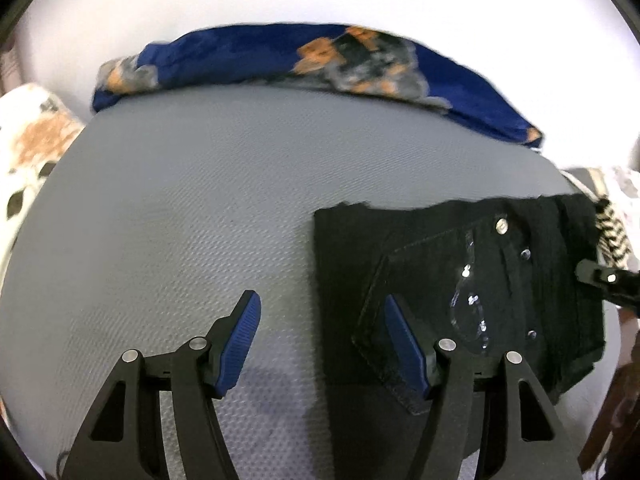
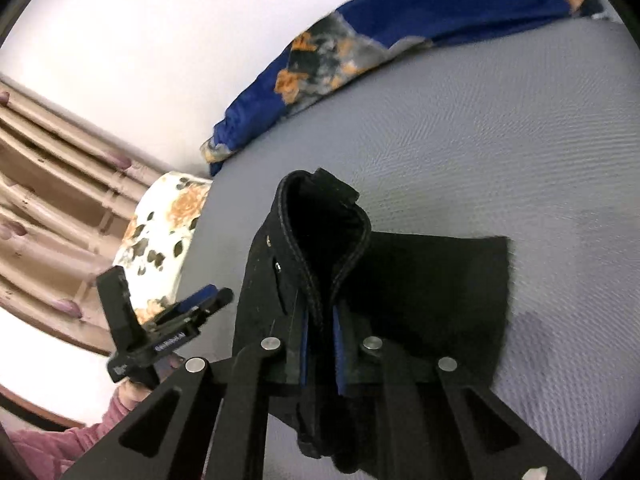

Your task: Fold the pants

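Folded black denim pants (image 1: 460,280), rear pocket with metal rivets upward, are lying on the grey textured mattress (image 1: 180,200). Left gripper (image 1: 320,344) is hovering with blue-padded fingers wide apart, one over the pocket. Right gripper (image 2: 320,336) is pinching a raised fold of the pants' waistband. Blue patterned blanket (image 1: 280,56) is lying along the mattress's far edge.

Matt black denim pants (image 1: 460,280) with shiny metal rivets (image 1: 501,225) are seen on a grey woven-textured mattress (image 1: 180,200).
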A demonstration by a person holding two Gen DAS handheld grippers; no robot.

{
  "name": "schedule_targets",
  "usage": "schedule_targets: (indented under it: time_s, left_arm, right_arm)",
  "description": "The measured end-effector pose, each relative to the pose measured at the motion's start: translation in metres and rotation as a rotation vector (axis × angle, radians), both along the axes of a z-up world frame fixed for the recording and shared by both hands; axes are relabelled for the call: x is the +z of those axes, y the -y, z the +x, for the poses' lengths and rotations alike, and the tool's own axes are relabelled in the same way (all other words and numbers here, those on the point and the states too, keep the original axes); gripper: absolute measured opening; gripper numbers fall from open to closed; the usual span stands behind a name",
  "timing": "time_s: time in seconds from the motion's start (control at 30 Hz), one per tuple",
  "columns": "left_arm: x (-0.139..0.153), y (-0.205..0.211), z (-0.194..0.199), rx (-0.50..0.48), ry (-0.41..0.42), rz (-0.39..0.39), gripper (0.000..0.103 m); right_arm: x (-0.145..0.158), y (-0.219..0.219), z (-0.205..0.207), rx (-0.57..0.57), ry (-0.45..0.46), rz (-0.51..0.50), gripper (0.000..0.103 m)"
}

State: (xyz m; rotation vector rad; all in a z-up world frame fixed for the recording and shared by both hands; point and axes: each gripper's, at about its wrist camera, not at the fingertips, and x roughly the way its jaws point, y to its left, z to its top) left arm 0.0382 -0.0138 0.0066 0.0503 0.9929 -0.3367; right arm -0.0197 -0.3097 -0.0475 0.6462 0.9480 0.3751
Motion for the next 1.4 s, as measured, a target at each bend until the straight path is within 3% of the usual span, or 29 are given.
schedule_targets:
  time_s: [0.1,0.2,0.3,0.4,0.57,0.8,0.97,1.4]
  left_arm:
    - [0.007,0.015,-0.003,-0.067,0.007,-0.007,0.065]
    - [0.009,0.032,-0.007,-0.127,0.006,0.004,0.065]
    - [0.001,0.048,-0.007,-0.191,-0.023,0.014,0.065]
    - [-0.012,0.062,-0.008,-0.233,-0.060,0.032,0.065]
    - [-0.029,0.072,-0.018,-0.272,-0.053,0.091,0.065]
    - [-0.028,0.075,-0.040,-0.302,-0.018,0.133,0.065]
    - [-0.028,0.076,-0.053,-0.311,-0.026,0.129,0.065]
    - [-0.029,0.072,-0.061,-0.302,-0.030,0.137,0.065]
  right_arm:
    - [-0.010,0.014,-0.017,-0.085,-0.039,-0.061,0.010]
    - [-0.040,0.024,-0.025,-0.156,-0.125,-0.152,0.010]
    - [-0.055,0.023,-0.022,-0.165,-0.160,-0.200,0.015]
    - [-0.048,0.020,-0.018,-0.168,-0.159,-0.232,0.024]
    - [-0.040,0.019,-0.032,-0.157,-0.155,-0.210,0.025]
    - [-0.044,0.004,-0.058,-0.130,-0.164,-0.155,0.025]
    - [-0.043,-0.007,-0.055,-0.121,-0.161,-0.206,0.025]
    - [-0.027,-0.022,-0.062,-0.118,-0.130,-0.341,0.013]
